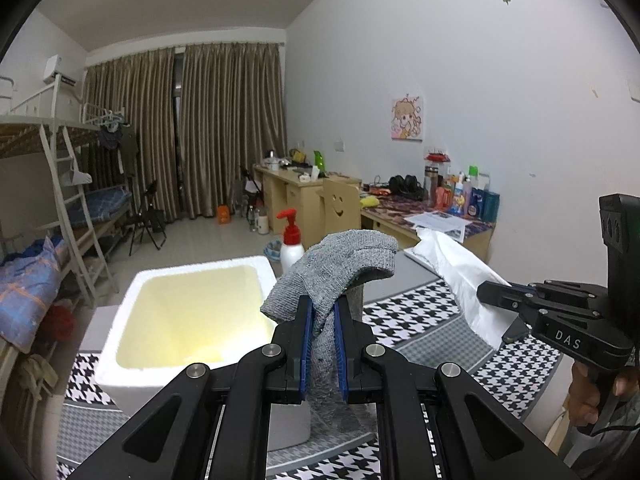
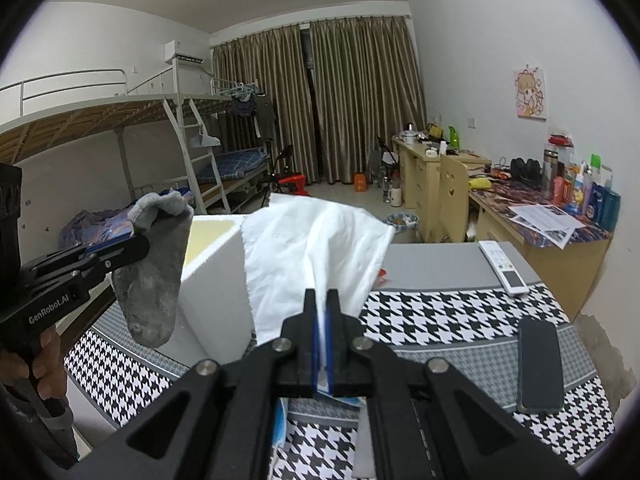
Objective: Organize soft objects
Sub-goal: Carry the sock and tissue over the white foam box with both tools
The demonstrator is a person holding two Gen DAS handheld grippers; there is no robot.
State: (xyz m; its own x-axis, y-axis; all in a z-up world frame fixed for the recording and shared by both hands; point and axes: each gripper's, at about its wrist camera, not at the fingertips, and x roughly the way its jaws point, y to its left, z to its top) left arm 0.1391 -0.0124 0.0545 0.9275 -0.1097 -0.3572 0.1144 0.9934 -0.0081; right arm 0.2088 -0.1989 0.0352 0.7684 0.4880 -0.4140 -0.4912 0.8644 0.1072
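Now, table (image 2: 460, 304): your houndstooth cloth carries everything.
Foam box (image 1: 120, 344): open, just beside your sock.
Left gripper (image 1: 323, 316): pinching the grey sock (image 1: 340, 264) aloft.
Right gripper (image 2: 322, 308): clamped on the white tissue (image 2: 316, 240).

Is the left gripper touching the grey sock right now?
Touching. The left wrist view shows the left gripper shut on the grey sock, fabric pinched between its blue pads.
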